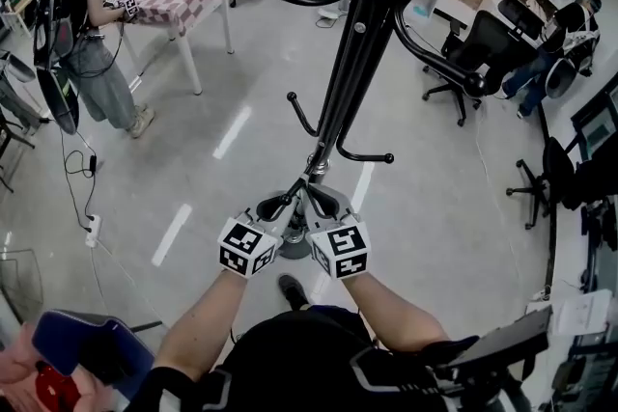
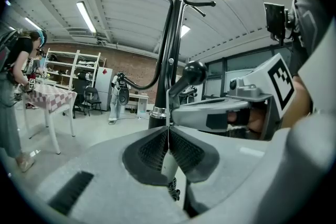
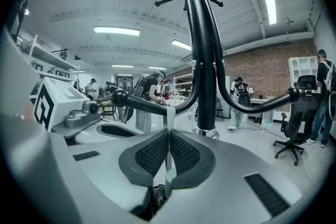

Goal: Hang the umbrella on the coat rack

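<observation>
Well, my left tongs (image 2: 168, 136) and right tongs (image 3: 168, 139) are both clamped on the thin pale umbrella strap (image 3: 168, 115) — it runs upright, toward a low hook (image 3: 142, 103) of the coat rack (image 1: 343, 82); the rest hides beneath.

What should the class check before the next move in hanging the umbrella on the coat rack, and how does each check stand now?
1. Hold of the left gripper: ok, jaws together on a thin pale strap.
2. Hold of the right gripper: ok, jaws together on the strap.
3. Strap over a hook: cannot tell. In the right gripper view it rises to this low hook, but a loop over it does not show.
4. Umbrella hanging free below: cannot tell. Only a dark bit shows under the jaws.
5. Is the coat rack upright: ok.
6. Is the nearest person well away from the rack: ok, standing by a far table.
</observation>
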A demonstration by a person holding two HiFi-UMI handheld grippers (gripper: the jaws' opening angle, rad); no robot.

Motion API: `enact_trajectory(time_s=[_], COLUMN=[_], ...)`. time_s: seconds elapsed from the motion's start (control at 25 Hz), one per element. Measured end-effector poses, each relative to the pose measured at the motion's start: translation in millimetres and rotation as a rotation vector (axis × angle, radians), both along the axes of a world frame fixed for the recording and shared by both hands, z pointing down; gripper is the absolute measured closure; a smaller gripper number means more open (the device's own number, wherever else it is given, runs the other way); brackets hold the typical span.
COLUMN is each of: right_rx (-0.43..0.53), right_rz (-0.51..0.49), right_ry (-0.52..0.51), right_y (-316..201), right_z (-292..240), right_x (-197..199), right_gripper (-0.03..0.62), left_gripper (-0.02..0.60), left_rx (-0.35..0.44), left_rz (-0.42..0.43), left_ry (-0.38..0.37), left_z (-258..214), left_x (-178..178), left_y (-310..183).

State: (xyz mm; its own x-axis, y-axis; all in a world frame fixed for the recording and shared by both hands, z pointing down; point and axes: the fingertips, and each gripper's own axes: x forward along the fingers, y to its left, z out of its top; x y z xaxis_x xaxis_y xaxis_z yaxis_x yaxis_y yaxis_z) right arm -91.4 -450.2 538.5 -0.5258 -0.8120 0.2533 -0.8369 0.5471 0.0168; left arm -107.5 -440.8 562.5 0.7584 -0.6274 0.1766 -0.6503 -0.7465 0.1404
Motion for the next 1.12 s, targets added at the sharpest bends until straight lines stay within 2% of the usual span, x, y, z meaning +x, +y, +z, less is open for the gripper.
enact_trajectory(time_s=[0.56,1.12], right_rx=[0.004,0.02], right_rz=[0.013,-0.006], right_ry=[-0.012,-0.033], right_y=[29,91], right_z=[-6,-34], right_x=[9,2], right_gripper=[0.585,0.586], left_gripper=[0.568,0.568], left_rx=[-0.005,0.01], left_rz=[-0.039,-0.113], left_ry=[-0.005,0.059], left_z=[-10,-38], left_x=[-17,-50], left_y=[47,112])
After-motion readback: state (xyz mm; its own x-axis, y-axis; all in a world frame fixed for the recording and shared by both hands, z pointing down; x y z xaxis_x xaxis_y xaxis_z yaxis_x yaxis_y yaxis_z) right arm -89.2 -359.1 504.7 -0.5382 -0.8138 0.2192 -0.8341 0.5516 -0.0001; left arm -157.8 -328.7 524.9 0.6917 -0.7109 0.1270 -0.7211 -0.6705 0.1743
